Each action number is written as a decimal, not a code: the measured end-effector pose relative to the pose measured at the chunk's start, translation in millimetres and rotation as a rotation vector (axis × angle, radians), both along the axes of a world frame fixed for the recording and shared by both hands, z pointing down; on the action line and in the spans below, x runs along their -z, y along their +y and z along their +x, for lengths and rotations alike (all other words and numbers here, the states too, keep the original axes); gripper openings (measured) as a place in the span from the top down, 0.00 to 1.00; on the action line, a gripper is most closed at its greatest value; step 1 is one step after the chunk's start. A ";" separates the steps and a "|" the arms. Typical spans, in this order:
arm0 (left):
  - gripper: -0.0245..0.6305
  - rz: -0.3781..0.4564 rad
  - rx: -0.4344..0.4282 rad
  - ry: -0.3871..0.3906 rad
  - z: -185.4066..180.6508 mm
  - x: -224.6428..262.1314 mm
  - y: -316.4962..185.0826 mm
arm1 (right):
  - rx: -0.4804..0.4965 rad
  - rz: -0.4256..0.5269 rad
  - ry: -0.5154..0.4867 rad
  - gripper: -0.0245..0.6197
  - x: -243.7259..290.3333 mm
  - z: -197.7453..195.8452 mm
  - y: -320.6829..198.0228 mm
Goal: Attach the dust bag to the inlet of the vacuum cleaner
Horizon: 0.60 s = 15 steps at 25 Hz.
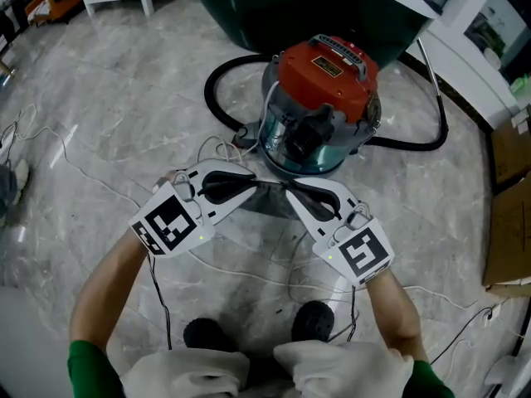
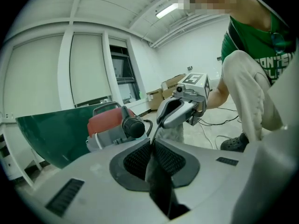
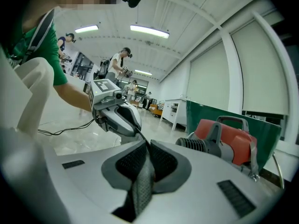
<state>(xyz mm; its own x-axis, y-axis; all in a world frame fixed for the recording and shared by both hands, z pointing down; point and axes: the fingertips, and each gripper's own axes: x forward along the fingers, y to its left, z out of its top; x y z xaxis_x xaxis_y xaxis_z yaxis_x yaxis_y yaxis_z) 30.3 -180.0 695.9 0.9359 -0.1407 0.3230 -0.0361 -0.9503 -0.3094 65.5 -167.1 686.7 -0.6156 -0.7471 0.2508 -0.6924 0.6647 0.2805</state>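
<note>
The head view alone shows the whole arrangement: the left gripper [image 1: 247, 177] and the right gripper [image 1: 292, 189] point their tips toward each other, and one grey dust bag [image 1: 267, 200] hangs between the two tips. Just beyond those tips stands one vacuum cleaner [image 1: 322, 98]. Its black hose [image 1: 217, 80] loops round behind it. Two black shoes [image 1: 314, 320] and white-trousered knees lie on the near side of the grippers, with thin cables on the floor under them.

The gripper views add what the head view cannot: the grip itself. In the left gripper view the jaws are pressed together on a dark fold of the bag, which runs out past the tips to the other gripper. The right gripper view shows the same, with its jaws clamped on a strip of grey mesh-like fabric. That view also takes in at least two other people [image 3: 119, 64] and a white cabinet [image 3: 175, 110] far behind the left gripper. The left gripper view shows a green panel [image 2: 44, 136] behind the vacuum and cardboard boxes [image 2: 170, 84] past the right gripper.

The vacuum's tank wears its red lid; what is inside cannot be made out. The bag looks flat and limp, and is apart from the vacuum.
</note>
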 end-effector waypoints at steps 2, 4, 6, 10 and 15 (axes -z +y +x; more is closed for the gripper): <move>0.91 0.018 -0.004 -0.007 1.8 6.9 -4.1 | -0.016 0.010 -0.011 0.91 5.7 1.4 -2.6; 0.91 0.025 -0.005 -0.004 3.5 11.7 -7.5 | -0.028 0.019 -0.014 0.91 9.3 2.9 -5.1; 0.91 0.024 -0.003 0.006 4.9 14.0 -9.5 | -0.037 0.019 -0.017 0.91 11.0 4.4 -6.6; 0.91 0.017 0.011 0.028 9.0 15.5 -13.4 | -0.073 0.017 -0.019 0.91 11.8 9.5 -8.9; 0.89 0.037 0.050 0.037 16.0 18.4 -25.1 | -0.140 -0.006 -0.035 0.91 9.4 17.2 -13.2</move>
